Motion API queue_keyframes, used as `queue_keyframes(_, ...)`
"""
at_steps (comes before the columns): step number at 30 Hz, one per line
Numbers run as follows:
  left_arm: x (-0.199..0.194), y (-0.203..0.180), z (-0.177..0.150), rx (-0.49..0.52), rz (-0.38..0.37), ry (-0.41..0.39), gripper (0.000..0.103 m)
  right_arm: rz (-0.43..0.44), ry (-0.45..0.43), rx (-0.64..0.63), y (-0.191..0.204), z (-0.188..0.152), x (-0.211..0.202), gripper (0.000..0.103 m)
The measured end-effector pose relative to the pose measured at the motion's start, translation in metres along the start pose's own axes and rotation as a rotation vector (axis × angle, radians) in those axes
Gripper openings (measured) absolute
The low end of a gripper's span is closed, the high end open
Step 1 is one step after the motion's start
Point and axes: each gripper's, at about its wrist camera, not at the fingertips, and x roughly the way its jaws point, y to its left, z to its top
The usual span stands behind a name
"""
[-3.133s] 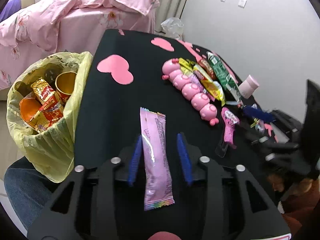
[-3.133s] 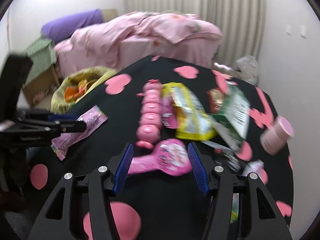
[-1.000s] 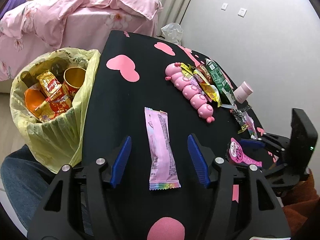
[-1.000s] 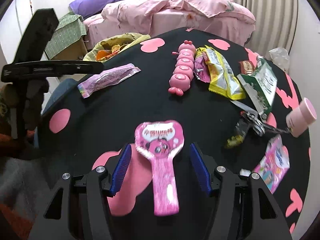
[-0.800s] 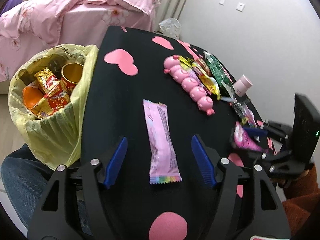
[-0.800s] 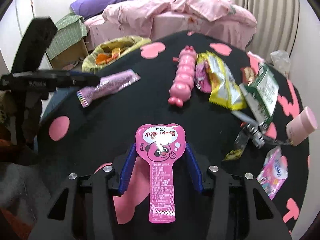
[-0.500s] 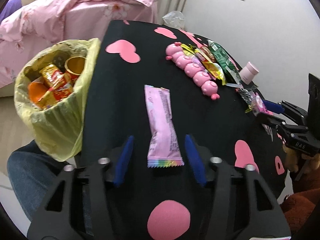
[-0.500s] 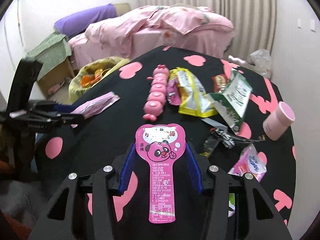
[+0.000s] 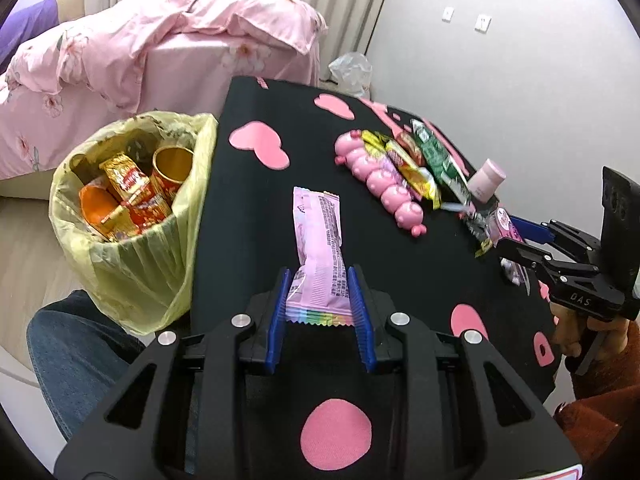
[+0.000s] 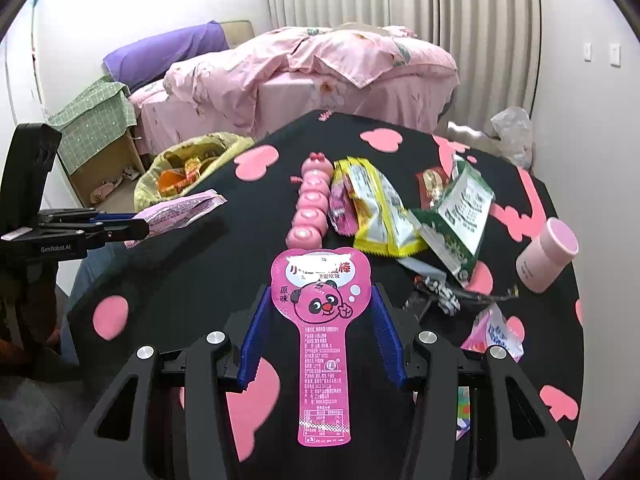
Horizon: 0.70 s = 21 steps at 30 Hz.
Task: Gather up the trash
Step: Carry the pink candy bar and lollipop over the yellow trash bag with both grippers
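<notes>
A long pink snack wrapper (image 9: 318,232) sticks forward from my left gripper (image 9: 318,292). Its jaws are closing, with the blue pads pressing the wrapper's near end from both sides. The right wrist view shows that wrapper (image 10: 180,212) lifted off the black table (image 9: 248,184) in the left gripper (image 10: 136,230). My right gripper (image 10: 320,296) is shut on a pink heart-headed panda wrapper (image 10: 320,360), held above the table. A yellow-lined trash bin (image 9: 132,256) with several wrappers and cups inside stands at the table's left edge.
On the table lie a pink caterpillar toy (image 10: 312,204), a yellow snack packet (image 10: 376,216), a green packet (image 10: 460,216), a pink cup (image 10: 548,256) and small scraps (image 10: 440,296). A pink bed (image 10: 320,68) stands behind. A person's jeans-clad knee (image 9: 72,344) is beside the bin.
The left jaws have closed onto the pink wrapper and raised it. The right gripper shut on the panda wrapper and has lifted it off the table.
</notes>
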Motion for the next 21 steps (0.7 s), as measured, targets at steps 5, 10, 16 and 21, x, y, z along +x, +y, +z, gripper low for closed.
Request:
queue_keyframes(5,-0.026,0.029,0.013,-0.056,0.032,-0.085,0.028,0.043,-0.063,-0.033,0.022,0.037,0.002,0.047)
queue_keyframes(10,-0.056,0.077,0.026,-0.138,0.118,-0.168,0.028,0.129,-0.106,-0.092,0.062,0.093,0.025,0.047)
queue_keyframes(16,-0.077,0.130,0.041,-0.221,0.210,-0.234,0.028,0.177,-0.113,-0.155,0.111,0.143,0.068,0.047)
queue_keyframes(21,-0.074,0.157,0.041,-0.275,0.217,-0.244,0.028,0.208,-0.087,-0.195,0.143,0.163,0.101,0.047)
